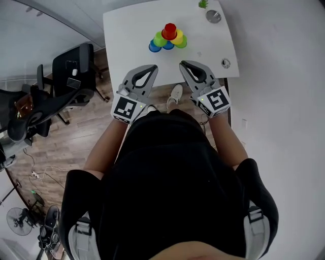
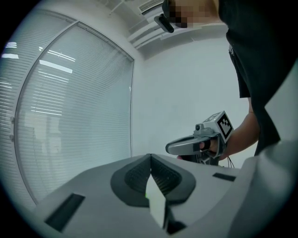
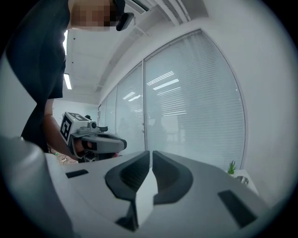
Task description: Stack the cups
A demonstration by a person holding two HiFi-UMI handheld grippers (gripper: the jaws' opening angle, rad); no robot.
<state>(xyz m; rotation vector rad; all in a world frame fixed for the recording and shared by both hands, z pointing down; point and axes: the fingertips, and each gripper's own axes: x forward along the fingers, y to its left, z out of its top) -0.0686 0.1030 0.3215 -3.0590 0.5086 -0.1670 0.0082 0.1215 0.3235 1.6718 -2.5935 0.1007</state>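
White table fills the top of the head view, and the cups sit clustered on its far half: blue, green and yellow ones packed together, with a red cup standing on top of them. Both grippers are well apart from the cluster, side by side over the table's near edge. The left gripper has its jaws pressed together with nothing between them. The right gripper is likewise closed and empty, only a thin slit showing between its pads. Each gripper view shows the other gripper held in a hand. A small metal dish and a little plant sit near the table's far right corner. Office chairs stand on the wood floor to the left.
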